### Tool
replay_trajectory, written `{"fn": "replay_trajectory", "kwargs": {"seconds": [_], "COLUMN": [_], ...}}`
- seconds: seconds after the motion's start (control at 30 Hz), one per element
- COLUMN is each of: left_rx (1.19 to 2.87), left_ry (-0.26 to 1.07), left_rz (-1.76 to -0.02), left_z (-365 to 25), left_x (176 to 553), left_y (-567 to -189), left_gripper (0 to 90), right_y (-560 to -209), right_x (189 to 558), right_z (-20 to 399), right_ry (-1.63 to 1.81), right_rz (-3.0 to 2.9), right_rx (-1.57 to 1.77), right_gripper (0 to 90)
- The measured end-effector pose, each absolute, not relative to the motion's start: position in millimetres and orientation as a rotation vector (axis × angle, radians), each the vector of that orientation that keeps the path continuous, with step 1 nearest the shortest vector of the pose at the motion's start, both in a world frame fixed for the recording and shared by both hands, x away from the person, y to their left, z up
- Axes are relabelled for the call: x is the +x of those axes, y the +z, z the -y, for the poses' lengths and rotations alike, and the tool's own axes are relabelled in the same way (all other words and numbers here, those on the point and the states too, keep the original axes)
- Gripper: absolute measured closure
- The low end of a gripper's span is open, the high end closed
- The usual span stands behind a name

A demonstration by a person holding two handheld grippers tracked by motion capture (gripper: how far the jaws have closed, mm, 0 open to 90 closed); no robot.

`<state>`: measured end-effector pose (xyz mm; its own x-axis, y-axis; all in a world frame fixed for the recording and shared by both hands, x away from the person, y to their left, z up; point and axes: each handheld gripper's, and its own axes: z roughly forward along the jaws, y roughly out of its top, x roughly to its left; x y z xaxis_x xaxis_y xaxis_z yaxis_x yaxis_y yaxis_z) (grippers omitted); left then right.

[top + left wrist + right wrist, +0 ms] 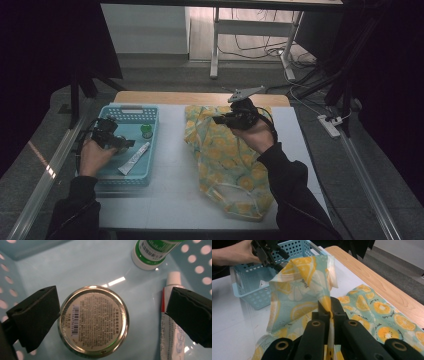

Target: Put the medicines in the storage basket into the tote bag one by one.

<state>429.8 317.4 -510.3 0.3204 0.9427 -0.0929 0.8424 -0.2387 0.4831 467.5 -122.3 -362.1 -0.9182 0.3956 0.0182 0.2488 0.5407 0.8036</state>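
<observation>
On the white table (pixel 170 195), a blue perforated basket (pixel 131 111) serves as the landmark, sitting toward the left edge. Inside the basket, the left gripper (pixel 121 142) hangs over the floor with its jaws spread wide and nothing pinched. The left gripper view shows a round metal tin (pixel 93 321) lying flat on the basket floor between those jaws; the left jaw looks to be right at the tin's rim, though contact cannot be told for sure, and the right jaw stands well apart from it. Just beside the tin, under the right jaw, lies a white tube (pixel 172 322) with its cap pointing toward the basket wall. Near the tube's cap stands a small bottle with a green and white label (pixel 152 251), seen in the high view as a green spot (pixel 146 130) by the basket's far end.

To the right of the basket, a bag printed with yellow citrus slices (pixel 227 160) is spread across the table. The right gripper (pixel 220 120) is clamped tight on a fold of the bag (pixel 307 285), lifting that edge clear of the table so it stands up between the gripper and the basket, while the rest lies flat.
</observation>
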Motion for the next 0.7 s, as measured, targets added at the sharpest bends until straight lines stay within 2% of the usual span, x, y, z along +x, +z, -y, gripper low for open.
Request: {"fn": "replay_trajectory", "kwargs": {"seconds": [0.27, 0.4, 0.7], "left_rx": [2.152, 2.171, 2.254], "left_ry": [0.221, 0.302, 0.296], "left_rz": [-1.603, -1.653, -1.755], "left_z": [-313.4, -313.9, -305.4], "left_x": [433.8, 433.5, 441.2], "left_y": [-512.1, -511.4, -519.1], "left_gripper": [0.0, 0.0, 0.0], "right_y": [-363.7, -363.8, -365.0], "right_x": [467.8, 467.7, 467.3], "right_z": [123.4, 122.6, 120.2], "right_ry": [1.322, 1.32, 1.32], "right_rz": [-2.611, -2.612, -2.621], "right_rx": [0.552, 0.55, 0.542], "right_gripper": [90.0, 90.0, 90.0]}}
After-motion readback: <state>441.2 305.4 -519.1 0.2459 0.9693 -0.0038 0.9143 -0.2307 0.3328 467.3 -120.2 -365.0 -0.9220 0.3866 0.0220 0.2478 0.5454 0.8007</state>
